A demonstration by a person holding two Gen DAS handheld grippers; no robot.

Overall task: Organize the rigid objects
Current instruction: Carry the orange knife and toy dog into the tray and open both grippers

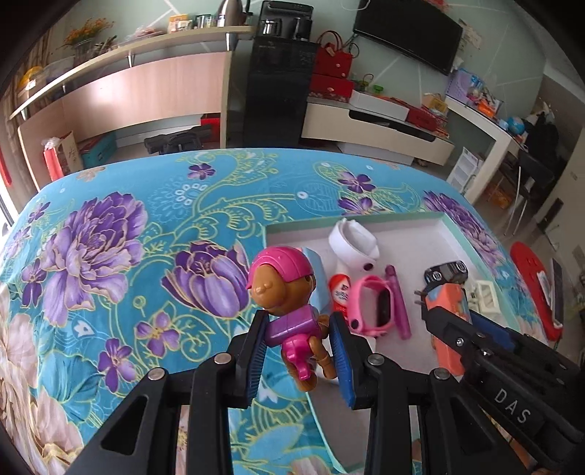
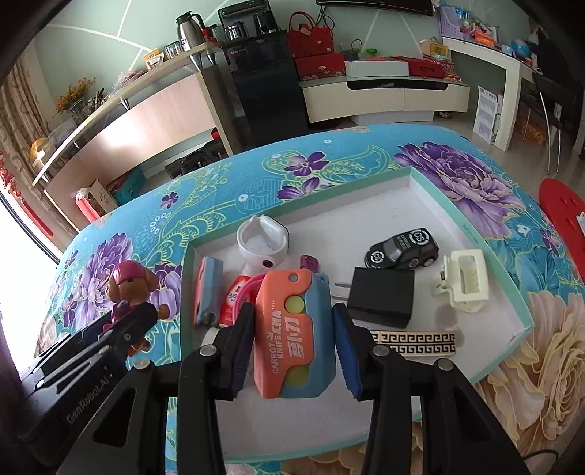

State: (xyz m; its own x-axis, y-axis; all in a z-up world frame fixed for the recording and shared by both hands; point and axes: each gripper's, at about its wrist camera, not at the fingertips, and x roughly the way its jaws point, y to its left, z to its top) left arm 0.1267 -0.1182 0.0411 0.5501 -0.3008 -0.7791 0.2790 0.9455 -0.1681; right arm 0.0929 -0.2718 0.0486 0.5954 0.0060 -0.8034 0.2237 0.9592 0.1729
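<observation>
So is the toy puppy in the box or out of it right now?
Out. The left gripper holds the toy puppy over the flowered cloth, just beside the box.

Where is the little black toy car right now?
The black toy car sits inside the shallow tray, toward its far right in the right wrist view, just behind the black plug adapter and left of the white hair clip.

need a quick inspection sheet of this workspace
surface: floral tablecloth, turquoise with purple blooms
job's things: shallow box holding toy car, black adapter, cream hair clip, pink watch
clutter: nothing seen
grippers: left hand-held gripper shut on dog figure beside the box; right hand-held gripper shut on carrot knife above the box
cables: nothing seen
surroundings: shelf unit, wall TV
</observation>
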